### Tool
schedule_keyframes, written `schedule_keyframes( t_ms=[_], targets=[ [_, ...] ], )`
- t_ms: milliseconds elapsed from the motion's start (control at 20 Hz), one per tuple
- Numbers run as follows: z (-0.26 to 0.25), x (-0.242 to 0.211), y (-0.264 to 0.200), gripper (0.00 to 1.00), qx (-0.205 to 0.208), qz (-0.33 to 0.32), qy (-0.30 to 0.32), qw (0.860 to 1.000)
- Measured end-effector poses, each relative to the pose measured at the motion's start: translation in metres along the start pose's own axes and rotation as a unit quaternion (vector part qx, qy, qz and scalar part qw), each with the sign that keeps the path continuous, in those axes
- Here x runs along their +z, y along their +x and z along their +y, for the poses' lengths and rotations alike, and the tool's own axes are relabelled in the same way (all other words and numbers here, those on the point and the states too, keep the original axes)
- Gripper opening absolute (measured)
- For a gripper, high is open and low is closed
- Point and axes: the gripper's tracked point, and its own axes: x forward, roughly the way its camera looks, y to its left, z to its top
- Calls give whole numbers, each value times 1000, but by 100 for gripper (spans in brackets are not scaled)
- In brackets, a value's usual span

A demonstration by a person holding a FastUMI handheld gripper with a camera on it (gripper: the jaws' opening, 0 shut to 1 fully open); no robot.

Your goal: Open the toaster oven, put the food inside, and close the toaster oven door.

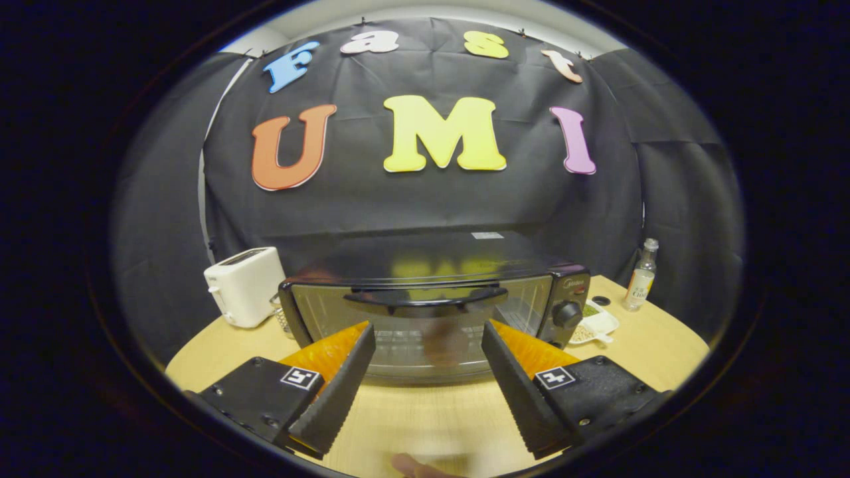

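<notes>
The oven [435, 312] stands on the desk [425, 411] straight ahead of the tool [428, 342], its door shut and upright. The door's handle [425, 297] is a long bar running crosswise, side to side, just above and beyond the fingertips. The tool is spread wide and holds nothing — its two fingers frame the lower part of the glass, with the gap between them centred under the middle of the handle.

Something brownish and blurred shows behind the glass between the fingers; whether it is food inside or a reflection cannot be told. So the scene fits either a shut oven awaiting its food or one already loaded and closed again.

A toaster [246, 285] sits left of the oven; a small dish [595, 325] and a bottle [641, 275] lie to its right.
</notes>
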Motion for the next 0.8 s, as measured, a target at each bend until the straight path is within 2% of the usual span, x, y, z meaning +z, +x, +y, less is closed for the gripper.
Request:
schedule_keyframes(
  t_ms=[350,550,800],
  targets=[
    [2,35,-48,100,4,-29,-6,1000],
    [7,62,-109,100,30,-59,0,998],
    [-8,92,-192,100,40,-101,-7,994]
  ],
)
